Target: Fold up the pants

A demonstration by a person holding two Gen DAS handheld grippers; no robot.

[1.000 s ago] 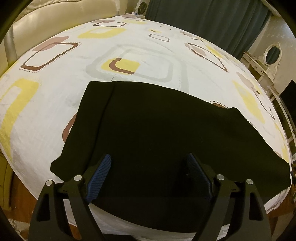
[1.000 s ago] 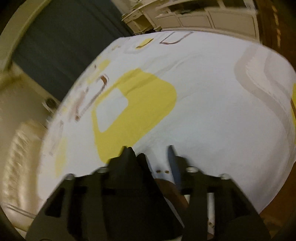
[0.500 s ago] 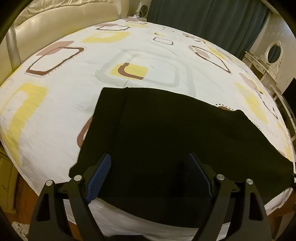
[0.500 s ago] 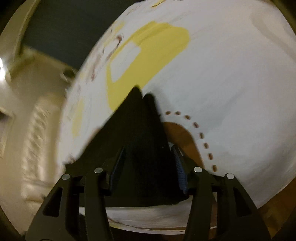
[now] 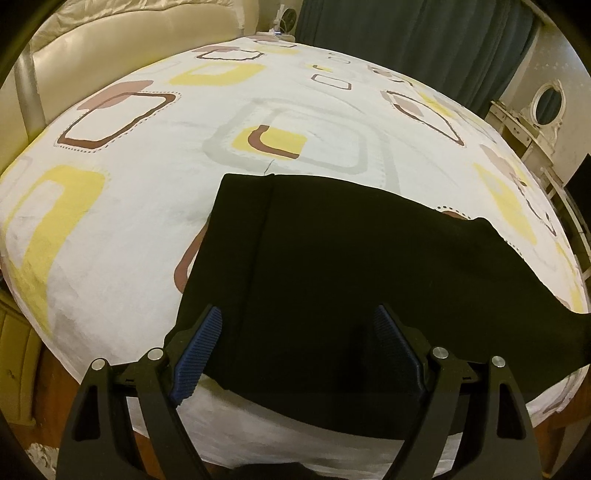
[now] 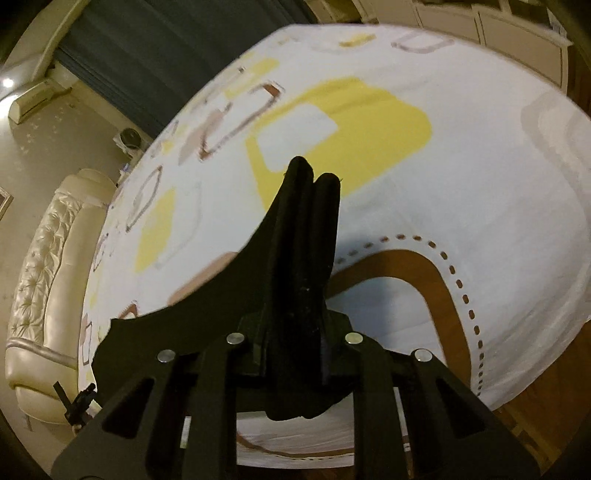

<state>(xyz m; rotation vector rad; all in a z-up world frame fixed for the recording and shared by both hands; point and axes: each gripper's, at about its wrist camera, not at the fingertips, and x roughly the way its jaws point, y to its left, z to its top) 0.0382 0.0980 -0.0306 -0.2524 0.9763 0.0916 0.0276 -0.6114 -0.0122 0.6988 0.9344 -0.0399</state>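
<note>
Black pants [image 5: 351,266] lie across the near part of a bed with a white patterned sheet [image 5: 147,184], their left end flat and folded over. My left gripper [image 5: 297,350] hovers just over the pants near the bed's front edge, open, its blue pads [image 5: 199,354] wide apart with nothing pinched. In the right wrist view the other end of the pants [image 6: 303,240] stands bunched up between the fingers of my right gripper [image 6: 295,332], whose jaws are closing on the cloth and hold it raised off the sheet [image 6: 443,184].
A cream padded headboard [image 5: 110,48] runs along the far left. Dark curtains [image 5: 406,37] hang behind the bed. A white dressing table with an oval mirror [image 5: 546,103] stands at the right. Wooden floor [image 6: 535,424] shows past the bed's edge, and pale cabinets [image 6: 498,29] beyond.
My right gripper has closed on the end of the pants and lifted it off the sheet. In the left wrist view the pants have shifted a little to the right.
</note>
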